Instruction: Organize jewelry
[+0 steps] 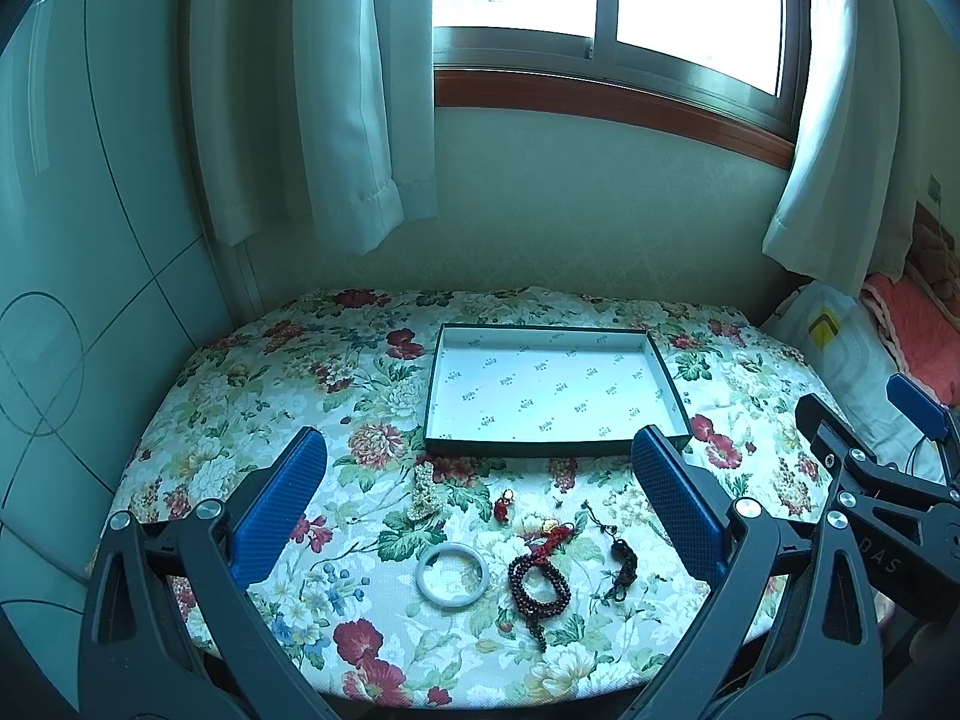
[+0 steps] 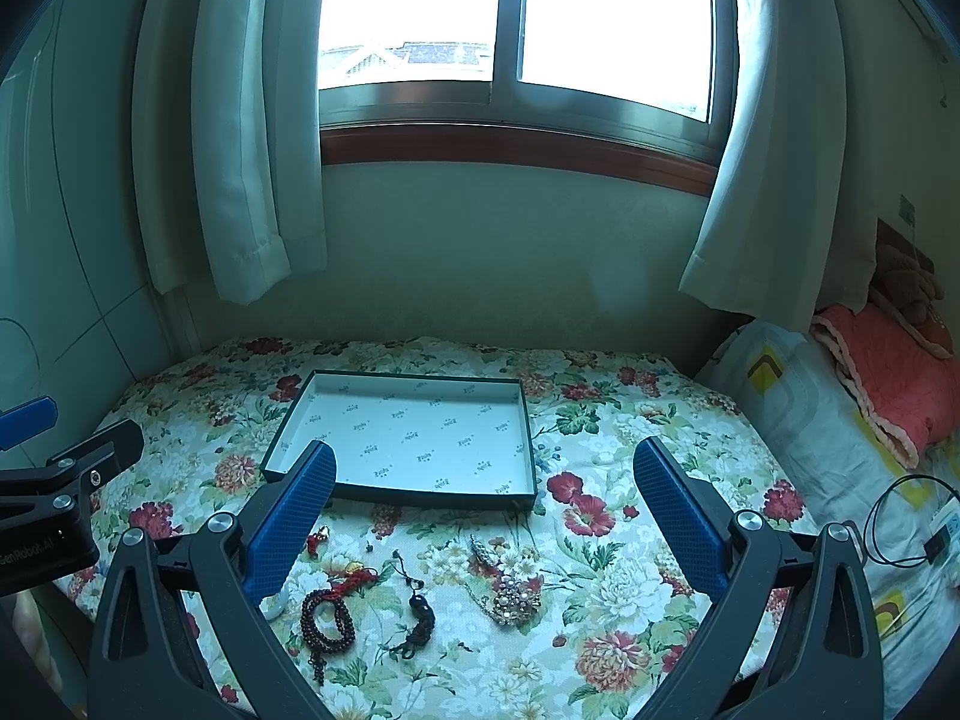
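Note:
A shallow empty box tray lies on the floral cloth. In front of it lie a white bangle, a dark bead bracelet with red tassel, a pearl piece, a small red charm, a dark knotted pendant and a gold brooch. My left gripper is open and empty above the jewelry. My right gripper is open and empty above it too.
The floral-covered table stands against a wall under a window with curtains. A glossy cabinet is at the left. Pillows, a pink blanket and a cable lie at the right.

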Demonstrator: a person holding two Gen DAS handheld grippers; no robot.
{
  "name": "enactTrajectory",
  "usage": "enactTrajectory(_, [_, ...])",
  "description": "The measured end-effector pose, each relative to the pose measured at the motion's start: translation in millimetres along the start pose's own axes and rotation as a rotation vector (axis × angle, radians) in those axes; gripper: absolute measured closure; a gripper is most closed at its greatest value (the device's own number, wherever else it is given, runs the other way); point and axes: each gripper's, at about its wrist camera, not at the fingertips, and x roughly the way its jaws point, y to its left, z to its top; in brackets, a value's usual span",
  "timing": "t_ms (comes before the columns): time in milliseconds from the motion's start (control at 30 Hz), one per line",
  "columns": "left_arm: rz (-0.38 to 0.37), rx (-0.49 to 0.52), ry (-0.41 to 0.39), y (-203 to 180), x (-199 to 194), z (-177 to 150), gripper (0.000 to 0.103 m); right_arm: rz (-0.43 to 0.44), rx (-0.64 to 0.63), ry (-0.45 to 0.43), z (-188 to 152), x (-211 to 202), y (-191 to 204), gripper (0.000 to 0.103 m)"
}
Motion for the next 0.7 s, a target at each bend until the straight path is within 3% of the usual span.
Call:
enactTrajectory(300, [0.004,-0.006,0.056,6,32,-12,0.002,0.02,0.018,0.065,-23,38,-4,0.004])
enactTrajectory(700, [0.004,-0.073,0.322,38,145,-85,0.002,0.042,0.051,0.302,-100,135,-29,0.005])
